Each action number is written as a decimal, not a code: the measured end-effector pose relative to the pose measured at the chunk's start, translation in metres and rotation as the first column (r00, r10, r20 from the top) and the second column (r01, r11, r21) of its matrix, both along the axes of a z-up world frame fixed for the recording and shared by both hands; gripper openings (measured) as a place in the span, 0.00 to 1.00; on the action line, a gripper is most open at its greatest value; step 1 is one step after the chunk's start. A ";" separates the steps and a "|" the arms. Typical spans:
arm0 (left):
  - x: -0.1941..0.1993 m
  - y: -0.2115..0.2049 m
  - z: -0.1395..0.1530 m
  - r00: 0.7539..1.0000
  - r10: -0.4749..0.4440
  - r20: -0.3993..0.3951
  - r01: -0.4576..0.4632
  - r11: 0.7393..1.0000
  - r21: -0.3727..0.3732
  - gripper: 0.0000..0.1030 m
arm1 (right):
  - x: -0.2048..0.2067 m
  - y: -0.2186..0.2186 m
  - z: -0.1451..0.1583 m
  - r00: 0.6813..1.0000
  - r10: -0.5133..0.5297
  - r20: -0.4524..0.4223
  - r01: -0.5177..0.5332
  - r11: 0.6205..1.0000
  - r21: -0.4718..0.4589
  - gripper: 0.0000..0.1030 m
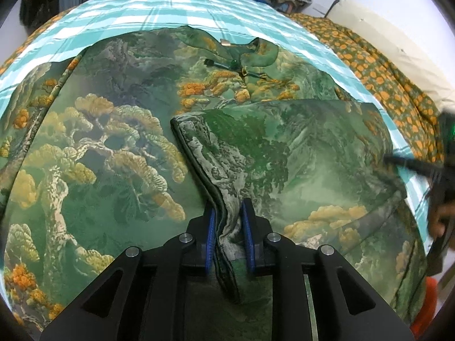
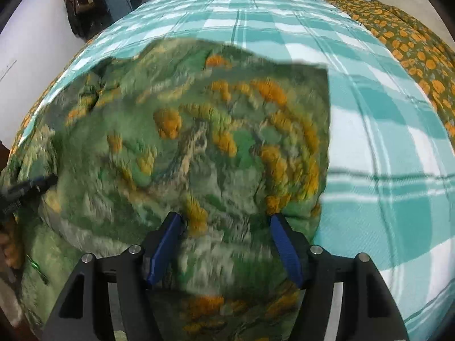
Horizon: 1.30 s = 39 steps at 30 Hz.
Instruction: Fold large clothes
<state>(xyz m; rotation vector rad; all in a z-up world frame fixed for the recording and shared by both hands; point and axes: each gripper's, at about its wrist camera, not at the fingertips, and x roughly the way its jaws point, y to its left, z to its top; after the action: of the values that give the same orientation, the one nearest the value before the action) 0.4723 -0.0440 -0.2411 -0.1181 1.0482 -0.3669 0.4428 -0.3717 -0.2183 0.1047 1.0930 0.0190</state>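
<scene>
L claw (image 1: 229, 221) points steeply down at the bed, blue pads (image 1: 210, 227) close together w/ the dark-trimmed edge of a folded-over flap of the garment (image 1: 119, 130) between them; can't tell if they still pinch it. The garment, a large green robe w/ orange tree print, lies spread on the teal plaid bedsheet (image 1: 170, 8), collar at the far side. R claw (image 2: 226, 227) tilts down over the blurred cloth near its right edge, jaws wide apart, gripping nothing.
</scene>
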 end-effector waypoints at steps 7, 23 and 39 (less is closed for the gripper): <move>-0.001 -0.002 -0.001 1.000 0.001 0.015 -0.001 1.000 0.008 0.19 | 0.072 -0.017 0.015 0.995 -0.062 0.080 0.060 0.998 0.022 0.66; -0.004 -0.002 -0.005 0.999 0.003 0.043 -0.004 1.000 0.021 0.19 | 0.042 -0.015 -0.022 0.994 -0.108 0.004 0.108 0.992 0.066 0.65; -0.054 0.027 0.042 0.995 0.079 0.067 -0.082 0.995 0.056 0.72 | -0.159 0.054 0.013 0.988 -0.099 0.118 0.099 0.995 0.012 0.65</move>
<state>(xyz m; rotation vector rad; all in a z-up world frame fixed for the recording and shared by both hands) 0.4186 -0.0167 -0.1989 -0.0953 0.9861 -0.2652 0.2837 -0.3177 -0.2054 0.1610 0.9683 -0.0604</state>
